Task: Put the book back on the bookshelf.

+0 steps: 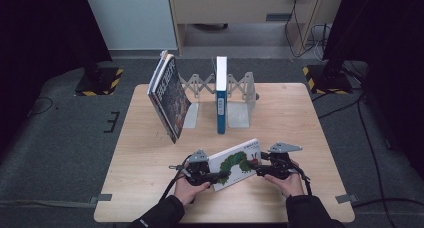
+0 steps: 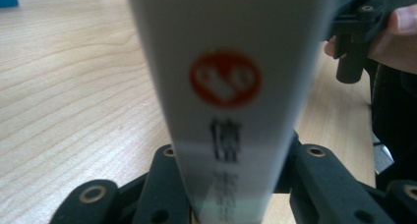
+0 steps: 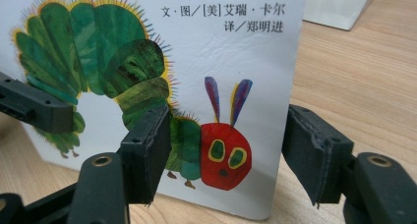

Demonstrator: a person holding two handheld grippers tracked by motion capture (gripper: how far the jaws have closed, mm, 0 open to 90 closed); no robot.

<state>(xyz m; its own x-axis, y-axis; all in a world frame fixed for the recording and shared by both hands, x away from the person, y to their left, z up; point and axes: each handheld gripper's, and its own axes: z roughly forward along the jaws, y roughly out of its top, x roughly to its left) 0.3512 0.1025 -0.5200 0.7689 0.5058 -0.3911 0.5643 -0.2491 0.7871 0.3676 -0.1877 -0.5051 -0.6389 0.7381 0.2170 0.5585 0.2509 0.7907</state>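
Item: picture book (image 1: 236,164), white cover with a green caterpillar and red head. Location: near edge of the counter (image 1: 140,188), between the 2 tools, lying tilted with 1 end toward each hand.

Left tool (image 1: 221,177): clenched on the book. In the left gripper view the white spine, bearing a red round mark and dark characters, runs up between the 2 black jaws, which press it from both sides. A hand (image 1: 189,189) holds this tool from below in the high view.

Right tool (image 3: 226,157): released. In the right gripper view its jaws stand apart, 1 over the caterpillar's green body, the other off the cover's edge over bare wood; the red head shows between them. Whether the pads touch the cover cannot be told. In the high view this tool sits at the book's right end, held by the other hand (image 1: 290,182). The left tool's jaw tip shows at the left edge of the right gripper view, on the cover.

Other stock on the counter, well apart from the book, toward the far side:
- 1 grey expanding rack (image 1: 240,95)
- 1 blue book (image 1: 221,95), upright in the rack
- 2 dark books (image 1: 167,95), leaning together at the rack's left end

Surroundings: grey floor (image 1: 55,138), dark curtains either side, 2 stand bases with yellow and black tape
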